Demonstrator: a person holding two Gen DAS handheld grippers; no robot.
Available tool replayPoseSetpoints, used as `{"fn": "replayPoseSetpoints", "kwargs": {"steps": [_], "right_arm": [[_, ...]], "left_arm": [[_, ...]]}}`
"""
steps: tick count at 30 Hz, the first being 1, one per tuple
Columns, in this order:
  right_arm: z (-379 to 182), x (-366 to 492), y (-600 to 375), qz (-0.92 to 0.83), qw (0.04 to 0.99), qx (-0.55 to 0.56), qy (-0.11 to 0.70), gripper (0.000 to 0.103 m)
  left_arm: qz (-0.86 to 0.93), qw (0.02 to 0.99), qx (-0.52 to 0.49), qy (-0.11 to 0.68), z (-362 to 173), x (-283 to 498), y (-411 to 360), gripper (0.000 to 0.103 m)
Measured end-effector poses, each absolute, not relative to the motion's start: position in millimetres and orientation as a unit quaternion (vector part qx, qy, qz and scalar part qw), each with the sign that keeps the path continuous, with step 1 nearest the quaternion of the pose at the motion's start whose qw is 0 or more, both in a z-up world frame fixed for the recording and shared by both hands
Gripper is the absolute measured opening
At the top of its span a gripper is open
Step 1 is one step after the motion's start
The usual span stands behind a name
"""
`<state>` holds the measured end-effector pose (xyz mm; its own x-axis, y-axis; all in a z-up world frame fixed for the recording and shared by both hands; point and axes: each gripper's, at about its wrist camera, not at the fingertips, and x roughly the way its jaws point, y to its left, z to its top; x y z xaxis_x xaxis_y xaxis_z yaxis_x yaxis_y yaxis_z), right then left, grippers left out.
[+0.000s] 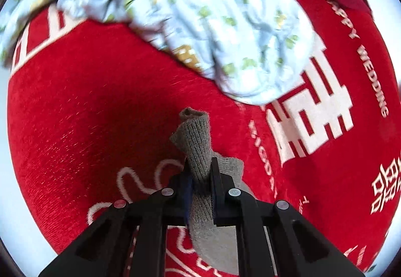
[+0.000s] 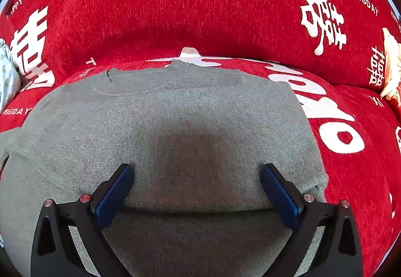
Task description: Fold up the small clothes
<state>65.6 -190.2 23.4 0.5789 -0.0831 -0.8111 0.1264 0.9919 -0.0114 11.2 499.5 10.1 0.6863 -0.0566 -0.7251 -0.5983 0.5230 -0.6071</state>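
A small grey knit sweater (image 2: 175,114) lies flat on the red sofa cover, collar at the far side. My right gripper (image 2: 196,171) is open, fingers wide apart and low over the sweater's near part. In the left wrist view my left gripper (image 1: 200,171) is shut on the sweater's grey ribbed sleeve cuff (image 1: 195,136), which sticks up between the fingers above the red cover.
The red sofa cover (image 2: 200,1) carries white lettering. A crumpled pale blue printed garment (image 1: 188,13) lies beyond the left gripper; its edge shows at the far left of the right wrist view (image 2: 6,71). A cream item (image 2: 391,71) sits at the right.
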Motion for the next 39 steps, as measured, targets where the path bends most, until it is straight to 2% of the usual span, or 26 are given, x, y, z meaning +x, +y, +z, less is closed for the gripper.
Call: {"fn": "replayPoseSetpoints", "kwargs": {"steps": [9, 22, 27, 35, 39], "right_arm": [[24, 66, -191, -0.057, 0.887, 0.027, 0.458, 0.101], [27, 67, -194, -0.045, 0.885, 0.044, 0.461, 0.102], [38, 51, -195, 0.024, 0.888, 0.068, 0.453, 0.102], [37, -1, -174, 0.139, 0.889, -0.021, 0.436, 0.102], [38, -18, -183, 0.176, 0.892, -0.006, 0.417, 0.102]], "left_arm": [[0.073, 0.829, -0.414, 0.369, 64, 38, 428, 0.012], [0.001, 0.827, -0.395, 0.399, 95, 68, 334, 0.012], [-0.001, 0.836, -0.369, 0.406, 114, 77, 303, 0.012], [-0.004, 0.848, -0.322, 0.421, 135, 98, 241, 0.012], [-0.011, 0.853, -0.287, 0.435, 139, 108, 197, 0.012]]}}
